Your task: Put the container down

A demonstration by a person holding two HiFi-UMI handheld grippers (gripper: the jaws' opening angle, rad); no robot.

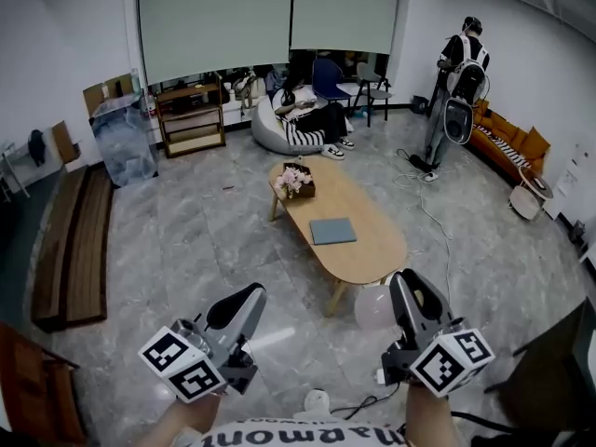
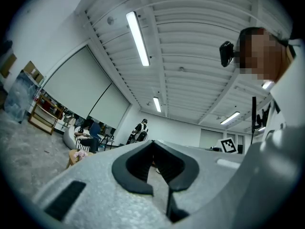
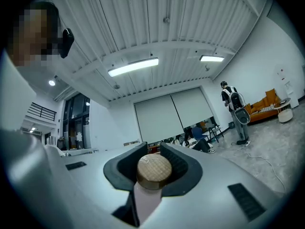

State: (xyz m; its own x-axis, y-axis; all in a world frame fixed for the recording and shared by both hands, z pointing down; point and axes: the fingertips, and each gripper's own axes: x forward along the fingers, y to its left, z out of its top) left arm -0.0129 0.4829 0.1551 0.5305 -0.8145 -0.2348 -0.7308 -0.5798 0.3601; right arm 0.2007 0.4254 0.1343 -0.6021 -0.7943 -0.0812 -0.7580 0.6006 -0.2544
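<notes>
My right gripper (image 1: pixel 406 291) is shut on the container (image 1: pixel 375 307), a pale pink jar with a round wooden lid. In the right gripper view the lid (image 3: pixel 154 171) sits between the black pads of that gripper (image 3: pixel 152 149), facing the camera, with the pink body below it. I hold the jar in the air over the floor, just short of the near end of the oval wooden table (image 1: pixel 363 250). My left gripper (image 1: pixel 244 304) hangs at the lower left, away from the table. Its jaws (image 2: pixel 153 144) are shut with nothing between them.
On the table stand a basket of pink flowers (image 1: pixel 294 181) and a flat grey-blue book (image 1: pixel 332 231). A person sits on a beanbag (image 1: pixel 307 119) beyond it; another stands at the right (image 1: pixel 461 82). A cable (image 1: pixel 433 222) runs along the floor. Wooden benches (image 1: pixel 74 240) lie at the left.
</notes>
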